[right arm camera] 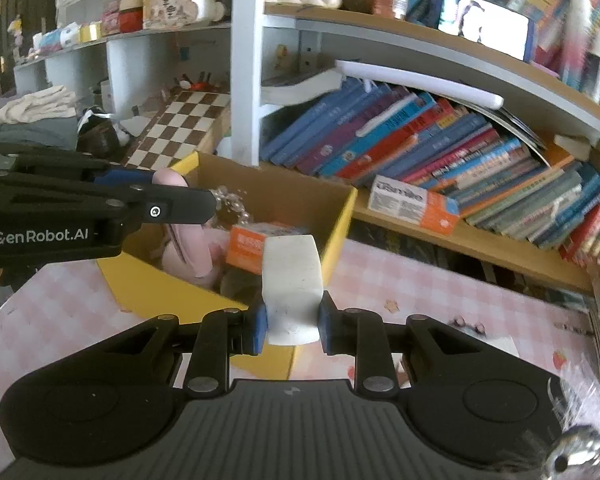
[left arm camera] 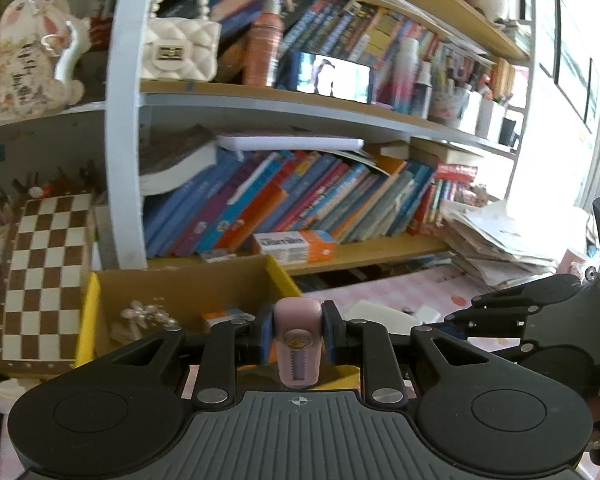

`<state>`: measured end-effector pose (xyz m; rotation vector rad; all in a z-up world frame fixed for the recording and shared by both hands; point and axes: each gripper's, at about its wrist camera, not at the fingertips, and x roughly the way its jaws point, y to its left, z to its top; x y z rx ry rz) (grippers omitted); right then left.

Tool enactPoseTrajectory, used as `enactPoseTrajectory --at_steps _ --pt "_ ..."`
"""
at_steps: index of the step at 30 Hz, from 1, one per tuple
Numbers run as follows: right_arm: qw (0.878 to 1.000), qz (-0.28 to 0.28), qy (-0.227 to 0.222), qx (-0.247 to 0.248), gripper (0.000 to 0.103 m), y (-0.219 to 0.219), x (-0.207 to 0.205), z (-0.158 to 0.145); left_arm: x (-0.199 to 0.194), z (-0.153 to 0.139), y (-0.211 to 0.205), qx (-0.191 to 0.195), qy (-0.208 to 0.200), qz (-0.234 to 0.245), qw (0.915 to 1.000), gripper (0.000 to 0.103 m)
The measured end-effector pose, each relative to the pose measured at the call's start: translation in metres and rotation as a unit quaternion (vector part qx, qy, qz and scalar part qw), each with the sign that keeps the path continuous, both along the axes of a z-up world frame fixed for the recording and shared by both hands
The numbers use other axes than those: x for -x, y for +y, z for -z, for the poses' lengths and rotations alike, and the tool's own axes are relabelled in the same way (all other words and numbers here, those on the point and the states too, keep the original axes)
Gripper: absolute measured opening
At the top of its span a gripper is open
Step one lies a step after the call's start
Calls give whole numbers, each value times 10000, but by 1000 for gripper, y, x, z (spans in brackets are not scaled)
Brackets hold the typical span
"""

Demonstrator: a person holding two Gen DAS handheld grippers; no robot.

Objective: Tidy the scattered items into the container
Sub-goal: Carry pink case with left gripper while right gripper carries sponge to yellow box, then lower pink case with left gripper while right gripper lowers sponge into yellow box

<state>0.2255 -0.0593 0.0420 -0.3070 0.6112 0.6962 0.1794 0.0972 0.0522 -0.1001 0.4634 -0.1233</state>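
Writing: your left gripper (right arm camera: 180,200) reads "GenRobot.AI" on its black casing.
Left gripper: closed on a smooth pink clipper (left arm camera: 298,340), held over the box.
Right gripper (right arm camera: 292,326): clamps a chalky white eraser block (right arm camera: 292,280).
Box (right arm camera: 340,236): yellow-rimmed cardboard on your pink checked counter (right arm camera: 440,292).

Pink case (left arm camera: 297,340): my left gripper's (left arm camera: 297,336) body hides its lower end.
Box (right arm camera: 342,224): I can't identify the blurred glittery item (right arm camera: 230,204) inside.
Book titles: unreadable.
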Motion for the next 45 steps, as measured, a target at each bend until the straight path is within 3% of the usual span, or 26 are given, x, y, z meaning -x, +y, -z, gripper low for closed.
enactPoseTrajectory --at_steps 10,24,38,45 --pt "9993 -280 -80 232 24 53 -23 -1 -11 12 44 -61 -20 -423 9991 23" --pt "9974 -524 -74 481 24 109 -56 11 -26 49 72 -315 367 -648 9967 23" --pt "9909 -1117 451 605 24 161 -93 36 -21 66 66 -807 500 -584 9938 23" --pt "9857 -1425 614 651 24 182 -94 47 -23 72 70 -802 660 -718 9920 23"
